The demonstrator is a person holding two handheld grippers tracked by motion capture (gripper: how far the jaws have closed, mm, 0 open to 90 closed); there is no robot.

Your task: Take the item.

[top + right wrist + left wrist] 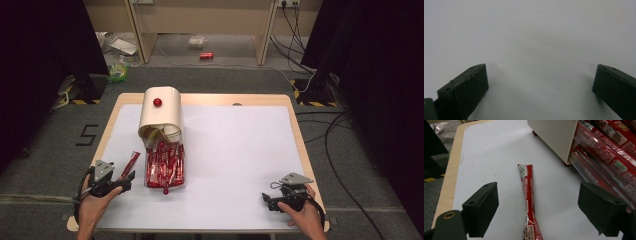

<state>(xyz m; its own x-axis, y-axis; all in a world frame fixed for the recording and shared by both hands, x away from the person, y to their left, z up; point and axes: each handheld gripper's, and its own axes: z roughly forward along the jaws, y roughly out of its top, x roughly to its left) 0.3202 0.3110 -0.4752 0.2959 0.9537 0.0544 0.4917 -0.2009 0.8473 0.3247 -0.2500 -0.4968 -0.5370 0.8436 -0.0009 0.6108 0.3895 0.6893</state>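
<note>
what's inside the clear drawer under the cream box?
The drawer is packed with red sachets, lying lengthwise, and has a red knob at its front. Its back end sits under the cream box, so whatever lies there is hidden.

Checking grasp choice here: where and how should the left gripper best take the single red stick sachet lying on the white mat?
Likely mid-length, across its narrow width, coming from above. The red stick sachet lies flat and lengthwise between the open left gripper jaws, apart from the clear tray of sachets.
</note>
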